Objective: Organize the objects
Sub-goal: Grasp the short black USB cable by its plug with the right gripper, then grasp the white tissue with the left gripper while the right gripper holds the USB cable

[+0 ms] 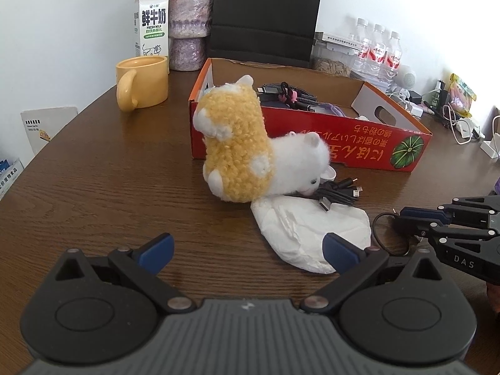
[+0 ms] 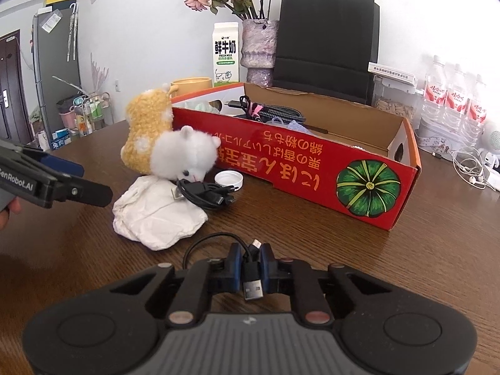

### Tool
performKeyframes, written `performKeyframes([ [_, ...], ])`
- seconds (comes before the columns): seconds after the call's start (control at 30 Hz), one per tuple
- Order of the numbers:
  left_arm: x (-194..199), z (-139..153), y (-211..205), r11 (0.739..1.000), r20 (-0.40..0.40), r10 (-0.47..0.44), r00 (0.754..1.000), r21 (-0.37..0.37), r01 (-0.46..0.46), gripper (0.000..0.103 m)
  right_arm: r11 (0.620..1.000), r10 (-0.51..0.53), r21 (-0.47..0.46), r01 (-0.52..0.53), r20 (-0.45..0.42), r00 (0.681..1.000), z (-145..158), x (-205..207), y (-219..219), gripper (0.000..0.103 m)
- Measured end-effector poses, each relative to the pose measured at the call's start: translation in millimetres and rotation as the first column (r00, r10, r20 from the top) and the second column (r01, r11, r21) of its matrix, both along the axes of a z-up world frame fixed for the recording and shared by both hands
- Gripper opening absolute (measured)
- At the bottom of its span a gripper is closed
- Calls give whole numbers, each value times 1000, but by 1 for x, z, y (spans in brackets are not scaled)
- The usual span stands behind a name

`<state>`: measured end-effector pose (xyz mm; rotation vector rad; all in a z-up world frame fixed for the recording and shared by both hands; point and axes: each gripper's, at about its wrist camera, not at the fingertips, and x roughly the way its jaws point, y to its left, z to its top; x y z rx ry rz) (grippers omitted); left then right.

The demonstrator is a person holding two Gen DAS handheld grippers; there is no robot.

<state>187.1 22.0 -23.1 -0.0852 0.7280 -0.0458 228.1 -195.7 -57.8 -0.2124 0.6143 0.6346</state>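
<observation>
**Cable pinched at the near edge, clutter ahead of the red box**

Clutter sits between you and the red cardboard box (image 2: 315, 168): a yellow plush toy (image 1: 234, 143) leans against the box's near wall, a white plush toy (image 1: 300, 162) lies against it, and the white one's face rests on a crumpled white cloth (image 2: 156, 215). A coiled black cable bundle (image 2: 206, 192) lies on the far right corner of that cloth, touching the white toy's face, with a white bottle cap (image 2: 229, 180) just beyond it beside the box wall. Inside the box you can see braided cables (image 2: 275, 112) already lying at its far left end.

Farther back on the wooden table (image 1: 103, 181) stand a yellow mug (image 1: 143, 81), a milk carton (image 1: 152, 22), a purple vase (image 1: 189, 28) and a black paper bag (image 2: 325, 40); water bottles (image 2: 453, 97) stand far right.

Your right gripper (image 2: 250, 257) points down at the table near you, its blue pads pressed together on a thin black USB cable (image 2: 251, 276), whose plug hangs toward the camera while a loop trails left over the tabletop. Your left gripper (image 1: 247, 250) hovers low to the left of it, jaws spread wide with nothing between them, its right finger over the near edge of the cloth.
</observation>
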Motion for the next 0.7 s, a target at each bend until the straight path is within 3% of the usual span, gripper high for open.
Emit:
performKeyframes([
  [0.3,9,-1,-13,1000,-16,-18,1000,-12,17,103,988,-105,119,98,48,993,9,-8,-16,12],
  [0.7,34,-9,-45,997,-77,-72,994,-5,72,103,966,-188,196,170,73,979,13,-15,-30,12],
])
